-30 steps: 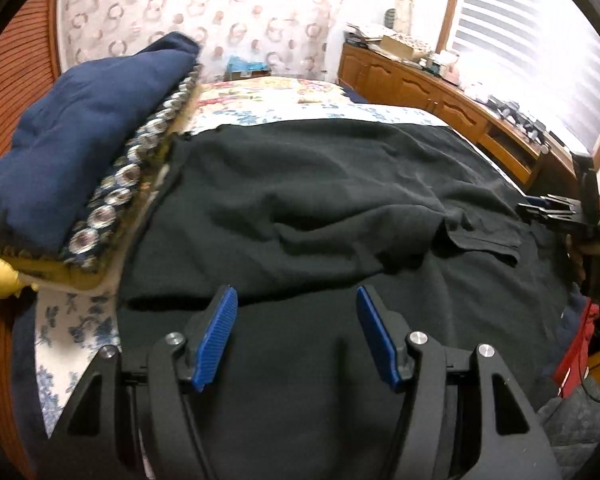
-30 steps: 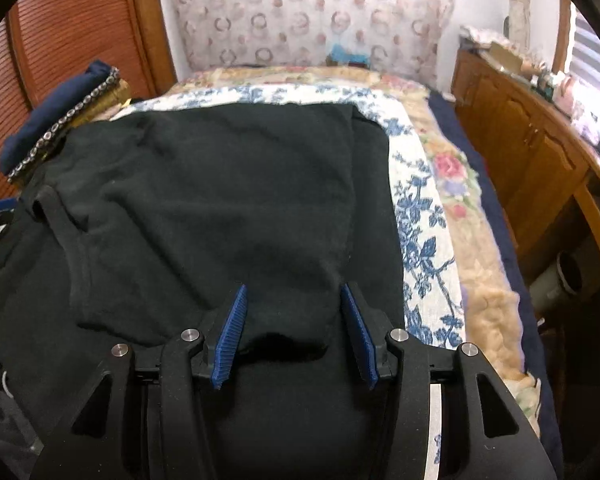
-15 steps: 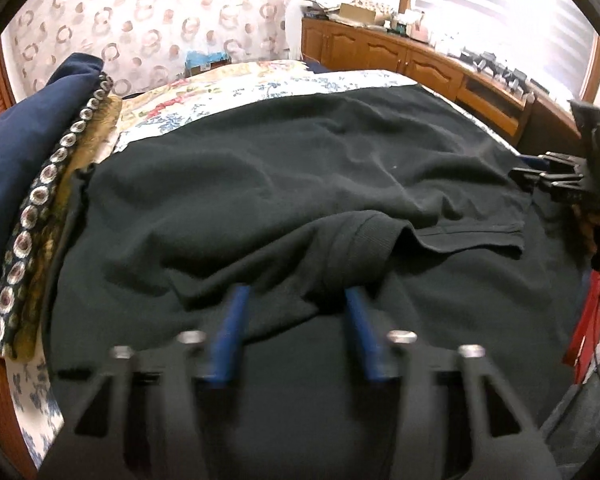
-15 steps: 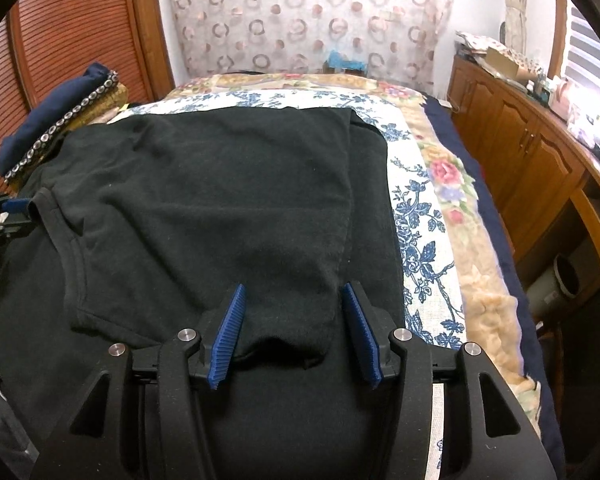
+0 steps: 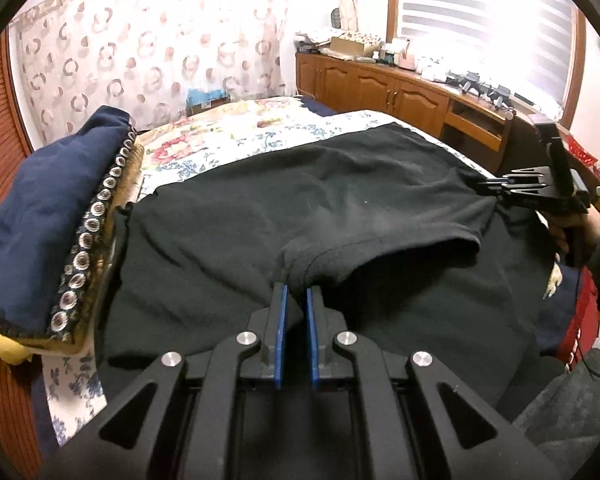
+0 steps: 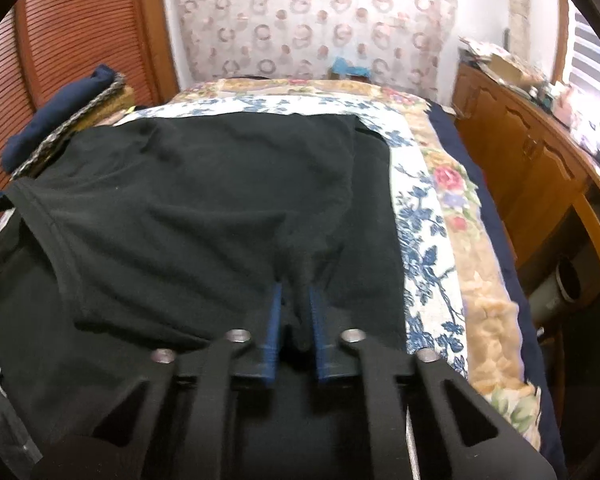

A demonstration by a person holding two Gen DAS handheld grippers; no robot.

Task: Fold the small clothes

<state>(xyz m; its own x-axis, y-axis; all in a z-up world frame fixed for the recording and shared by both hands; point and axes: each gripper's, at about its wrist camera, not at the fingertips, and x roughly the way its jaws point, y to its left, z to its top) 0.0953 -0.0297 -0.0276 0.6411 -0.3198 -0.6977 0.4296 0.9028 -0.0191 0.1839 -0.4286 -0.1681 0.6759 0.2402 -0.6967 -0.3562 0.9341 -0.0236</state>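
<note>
Left wrist view: the left claw point(image 5: 295, 296) pinches a raised edge of the black knit cotton garment point(image 5: 300, 200), which spreads ahead over the floral-quilted bed point(image 5: 228, 136).

Right wrist view: the right claw point(image 6: 296, 300) nips the garment's near corner. Uneven lifting could bunch the fabric; thin pinches may slip.

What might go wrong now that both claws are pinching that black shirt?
The left claw grips only a small bunch at the black shirt edge, so it may slip out when lifted. The right claw pinches a similar bunch. Uneven pulling could wrinkle the fold or drag fabric against the folded stack alongside.
</note>
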